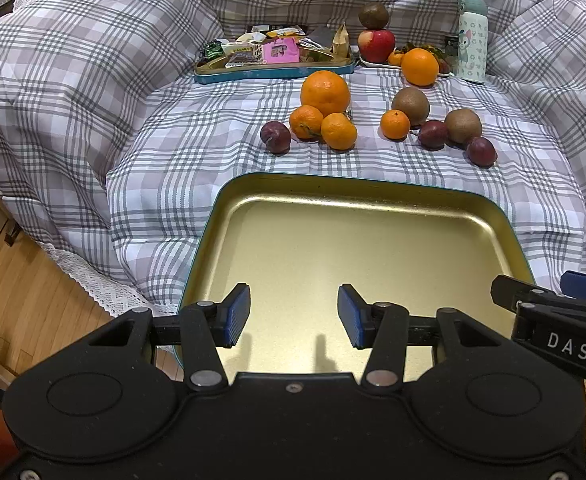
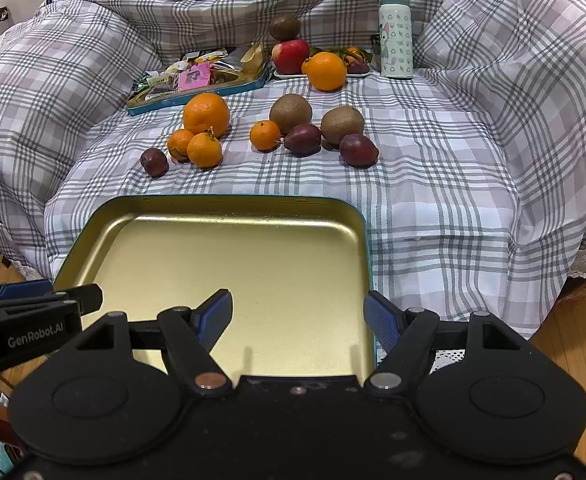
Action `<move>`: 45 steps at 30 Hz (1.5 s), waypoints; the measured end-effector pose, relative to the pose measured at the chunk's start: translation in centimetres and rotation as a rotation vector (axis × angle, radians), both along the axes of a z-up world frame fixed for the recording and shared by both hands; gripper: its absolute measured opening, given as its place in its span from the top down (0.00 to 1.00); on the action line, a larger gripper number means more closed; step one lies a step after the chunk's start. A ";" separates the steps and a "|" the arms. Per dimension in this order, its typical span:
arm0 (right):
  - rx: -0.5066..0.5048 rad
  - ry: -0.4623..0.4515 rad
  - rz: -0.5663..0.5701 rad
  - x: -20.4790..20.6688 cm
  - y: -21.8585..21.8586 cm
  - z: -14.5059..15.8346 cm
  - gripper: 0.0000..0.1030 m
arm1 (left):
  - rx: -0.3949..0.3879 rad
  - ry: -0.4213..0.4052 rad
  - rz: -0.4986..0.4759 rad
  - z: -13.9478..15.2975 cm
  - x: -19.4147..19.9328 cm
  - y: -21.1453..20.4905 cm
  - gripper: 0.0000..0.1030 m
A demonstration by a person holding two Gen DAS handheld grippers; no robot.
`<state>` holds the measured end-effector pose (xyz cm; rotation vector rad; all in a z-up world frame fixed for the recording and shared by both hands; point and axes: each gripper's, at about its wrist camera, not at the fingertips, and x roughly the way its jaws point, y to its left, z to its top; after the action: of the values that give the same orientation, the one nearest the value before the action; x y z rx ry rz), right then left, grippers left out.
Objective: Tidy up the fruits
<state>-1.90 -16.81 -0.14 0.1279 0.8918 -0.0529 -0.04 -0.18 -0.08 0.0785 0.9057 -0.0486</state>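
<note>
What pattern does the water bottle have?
The water bottle is pale mint with a cartoon animal and leaf prints, clearest in the right wrist view.

Bright, even indoor light, sharp focus, soft shadows, fisheye-bent edges.

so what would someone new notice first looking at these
The big empty gold tray fills the foreground, under both open claws. Behind it, loose fruit sits on the plaid cloth: a large orange with small ones, kiwis and dark passion fruits. Farther back, a mint bottle stands at the right.
</note>
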 end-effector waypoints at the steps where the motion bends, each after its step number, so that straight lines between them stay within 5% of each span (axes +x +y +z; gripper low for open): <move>1: 0.000 0.000 0.000 0.0 0.0 0.0 0.26 | 0.000 0.000 0.000 0.0 0.0 0.0 0.46; 45: -0.005 0.007 0.008 0.0 0.3 -0.1 0.26 | -0.054 -0.041 -0.039 0.7 -0.8 -0.3 0.46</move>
<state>-1.90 -16.49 -0.24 0.1195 0.8991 -0.0485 -0.89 -0.48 0.65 0.0470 0.8610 -0.1072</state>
